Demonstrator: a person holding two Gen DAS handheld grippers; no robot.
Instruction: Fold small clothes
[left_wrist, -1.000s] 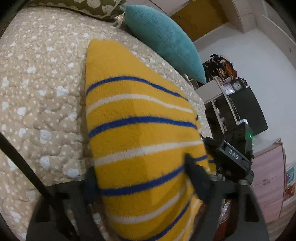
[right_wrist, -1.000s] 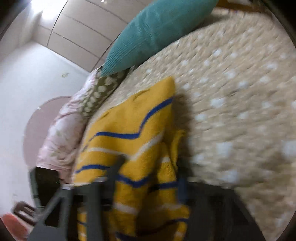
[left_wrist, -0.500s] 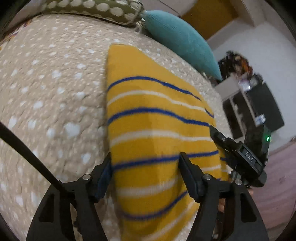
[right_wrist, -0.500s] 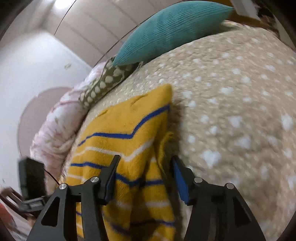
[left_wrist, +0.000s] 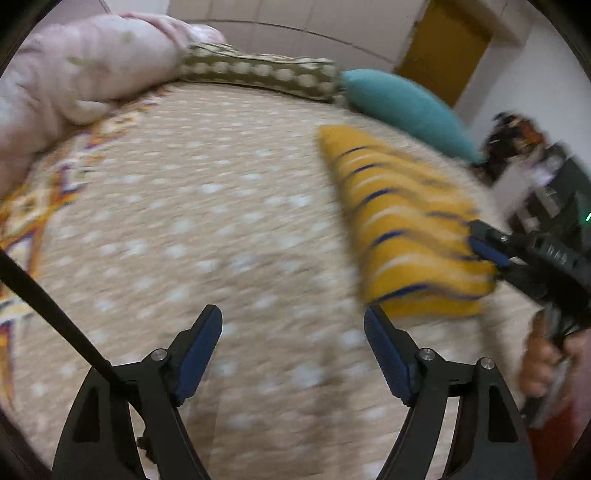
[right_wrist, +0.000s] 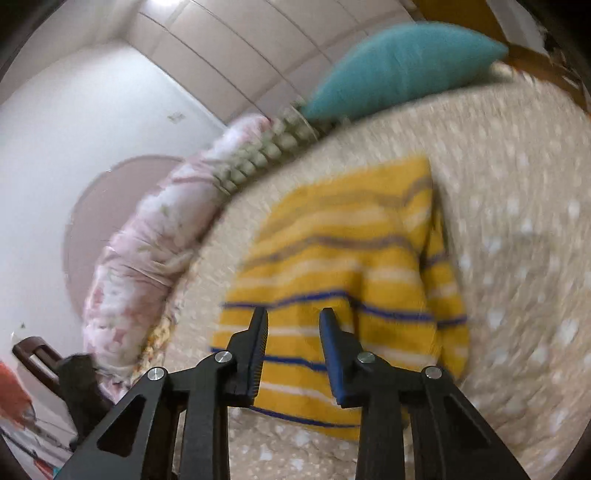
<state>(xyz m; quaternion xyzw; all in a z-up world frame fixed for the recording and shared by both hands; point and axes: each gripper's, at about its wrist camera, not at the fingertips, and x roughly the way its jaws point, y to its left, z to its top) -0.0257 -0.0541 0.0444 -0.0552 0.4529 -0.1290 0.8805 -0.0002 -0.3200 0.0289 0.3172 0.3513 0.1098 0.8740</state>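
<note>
Sweater (right_wrist: 343, 266), small, knitted, yellow with blue and white stripes. Location: on the bed (left_wrist: 207, 229), over the beige dotted bedspread, toward the side with the teal pillow (left_wrist: 402, 107). Condition: doubled over on itself, a layered edge showing along its right side in the right wrist view; both views are blurred by motion, so finer creases cannot be read.

Left tongs (left_wrist: 293, 343): spread wide, holding nothing, over bare bedspread, with the sweater near them to the right. Half a second ago these tongs straddled the sweater's near edge; they have since let go and swung off to the side.

Right tongs (right_wrist: 293, 328): spread, though narrower than half a second ago, poised at the sweater's near hem. Whether the pads (right_wrist: 258, 350) touch the knit cannot be told; no cloth is seen pinched between them. In the left wrist view the same tongs (left_wrist: 484, 243) sit at the sweater's near right corner.

Other items: pink floral quilt (left_wrist: 70, 70) and spotted olive cushion (left_wrist: 258, 70) at the head of the bed.

Assessment: one fold appears laid down and released. Remaining work is probably a further fold or a tidying of the bundle.
</note>
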